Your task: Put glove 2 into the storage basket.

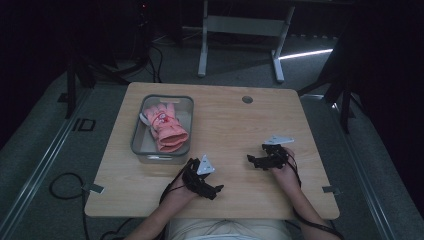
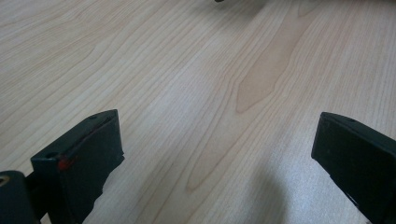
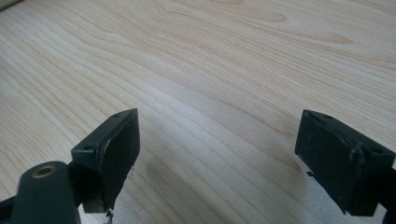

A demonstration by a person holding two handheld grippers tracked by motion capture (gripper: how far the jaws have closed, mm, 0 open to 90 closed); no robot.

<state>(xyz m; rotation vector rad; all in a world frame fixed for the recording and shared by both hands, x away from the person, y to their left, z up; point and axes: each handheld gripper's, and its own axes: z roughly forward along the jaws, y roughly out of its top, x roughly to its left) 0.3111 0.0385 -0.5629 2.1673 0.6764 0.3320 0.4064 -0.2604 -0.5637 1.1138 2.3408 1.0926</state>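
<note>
Both grippers resting low on the bare wooden table (image 1: 235, 125), left gripper (image 1: 212, 190) near the front edge and right gripper (image 1: 255, 161) just across from it, jaws of each spread wide apart on nothing, likely parked between moves. Nearest to hand, well left of both, pink gloves (image 1: 166, 125) heaped in a grey bin (image 1: 137, 132), soft, quilted-looking, cuffs toward the person.

Overhead; two close views sharing tabletop (image 1: 235, 125)
</note>
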